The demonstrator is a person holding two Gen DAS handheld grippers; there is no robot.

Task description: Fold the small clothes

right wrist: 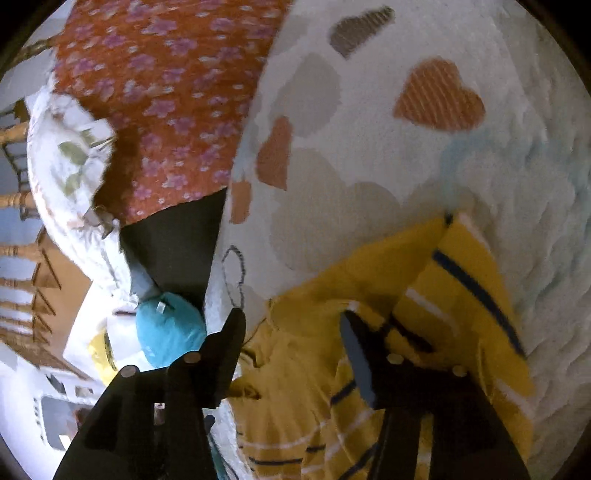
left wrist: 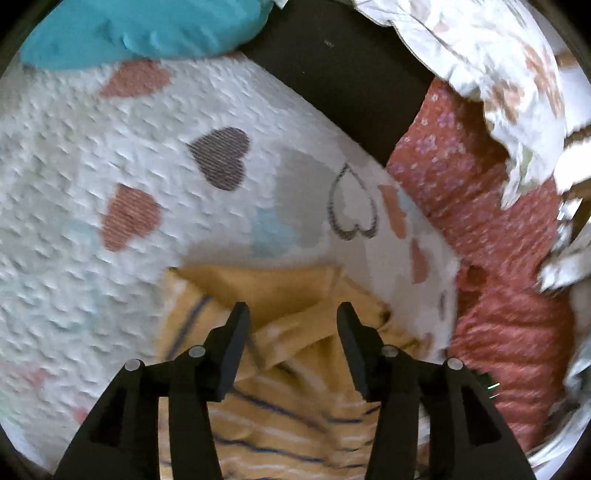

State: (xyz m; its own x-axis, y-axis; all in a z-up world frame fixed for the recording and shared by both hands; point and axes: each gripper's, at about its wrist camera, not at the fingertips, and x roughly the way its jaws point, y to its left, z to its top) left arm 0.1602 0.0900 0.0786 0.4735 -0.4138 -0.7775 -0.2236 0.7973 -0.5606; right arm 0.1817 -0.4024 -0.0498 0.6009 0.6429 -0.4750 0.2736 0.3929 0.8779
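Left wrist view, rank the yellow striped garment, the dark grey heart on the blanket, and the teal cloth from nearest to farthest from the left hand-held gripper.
1. Yellow striped garment: directly under and between the open fingers of the left hand-held gripper.
2. Dark grey heart: ahead, slightly left, on the white blanket.
3. Teal cloth: far top left, at the blanket's edge.

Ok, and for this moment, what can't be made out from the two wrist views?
- Yellow striped garment: left wrist view, lower part cut off by the frame edge and covered by the left gripper; overall shape and fold state unclear.
- Same garment, right wrist view: partly behind the right gripper, motion-blurred.
- Turquoise item: too bunched to identify.
- Black surface: featureless, unidentifiable.
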